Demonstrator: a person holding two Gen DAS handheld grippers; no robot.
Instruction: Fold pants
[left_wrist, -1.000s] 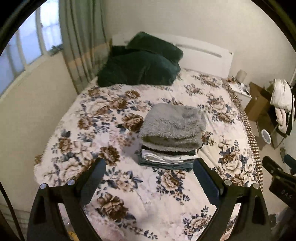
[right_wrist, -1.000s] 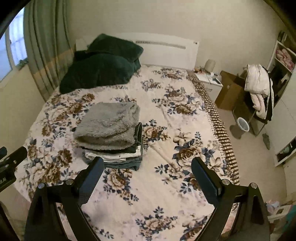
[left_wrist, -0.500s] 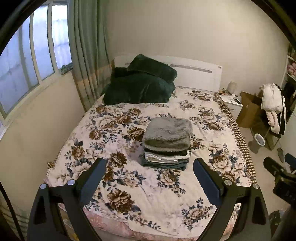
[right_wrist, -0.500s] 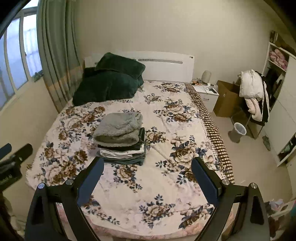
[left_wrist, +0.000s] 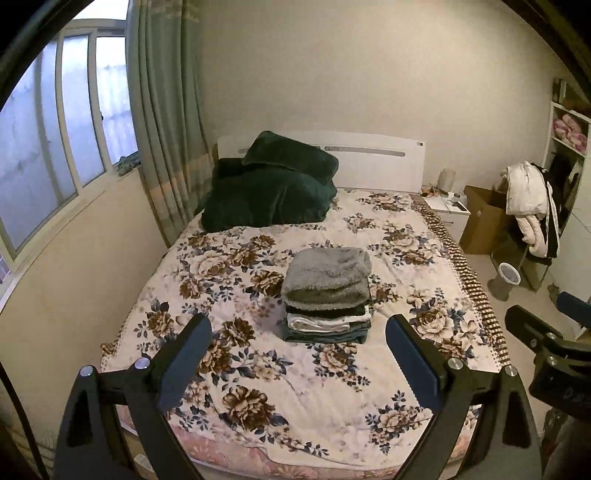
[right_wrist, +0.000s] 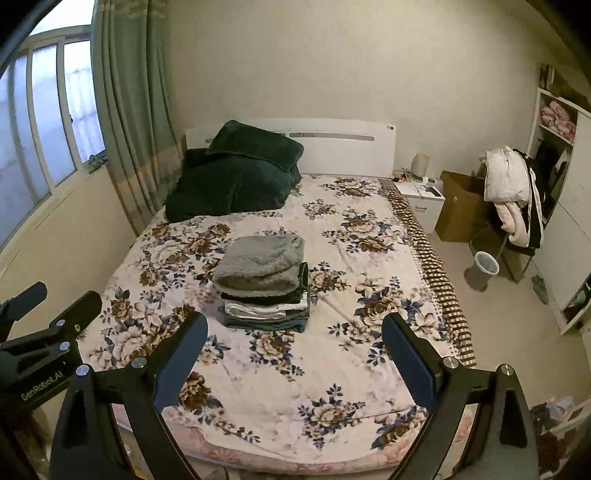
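Note:
A stack of folded clothes (left_wrist: 327, 301) (right_wrist: 264, 284) sits mid-bed, topped by fuzzy grey folded pants (left_wrist: 328, 273) (right_wrist: 262, 264). White and dark green folded layers lie beneath. My left gripper (left_wrist: 297, 350) is open and empty, held back beyond the bed's foot, well short of the stack. My right gripper (right_wrist: 293, 349) is likewise open and empty, off the foot of the bed. Each view shows the other gripper at its edge: the right one (left_wrist: 543, 350) and the left one (right_wrist: 40, 332).
The floral bedspread (left_wrist: 258, 369) (right_wrist: 332, 369) covers the bed. Dark green pillows (left_wrist: 269, 192) lie by the white headboard. Window and curtain (left_wrist: 162, 110) stand left. A nightstand (right_wrist: 424, 199), cardboard box (right_wrist: 458, 206), small bin (right_wrist: 485, 264) and chair with clothes (right_wrist: 513, 195) stand right.
Both grippers have pulled back and up from the bed. The stack looks smaller and farther, and the bed's foot edge has come into view. Both stay open.

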